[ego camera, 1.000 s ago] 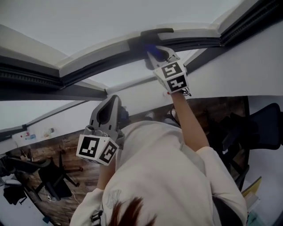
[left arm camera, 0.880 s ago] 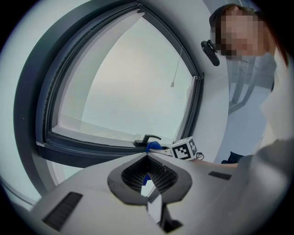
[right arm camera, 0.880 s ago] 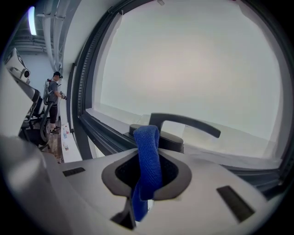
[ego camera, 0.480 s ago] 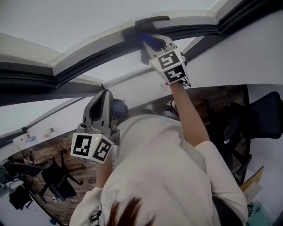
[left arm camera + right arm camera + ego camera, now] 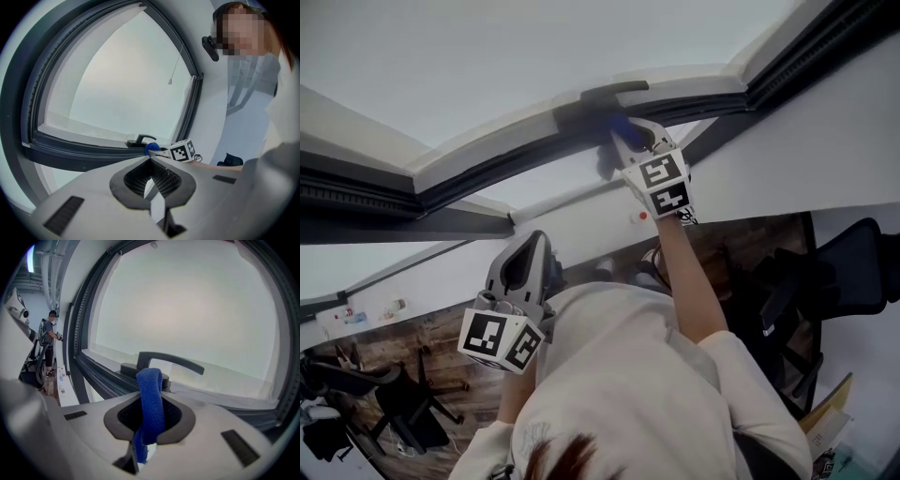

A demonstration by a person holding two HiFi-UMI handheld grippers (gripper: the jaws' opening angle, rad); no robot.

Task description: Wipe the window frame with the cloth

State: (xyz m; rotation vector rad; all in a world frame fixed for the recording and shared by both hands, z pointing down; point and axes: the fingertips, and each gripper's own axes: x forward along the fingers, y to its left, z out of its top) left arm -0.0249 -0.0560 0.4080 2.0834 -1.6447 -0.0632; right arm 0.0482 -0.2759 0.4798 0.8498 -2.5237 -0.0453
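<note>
Window frame [image 5: 487, 167] | right tool [image 5: 628, 141] clamped on cloth [image 5: 150, 399] | left tool [image 5: 151, 159] closed, empty

No writing, label, brand or number can be read anywhere.

Wearing a cream top [image 5: 637, 375], rocking grey left gripper [image 5: 532, 246] and right gripper [image 5: 628, 136] sporting black-and-white marker cubes [image 5: 500, 337].
</note>
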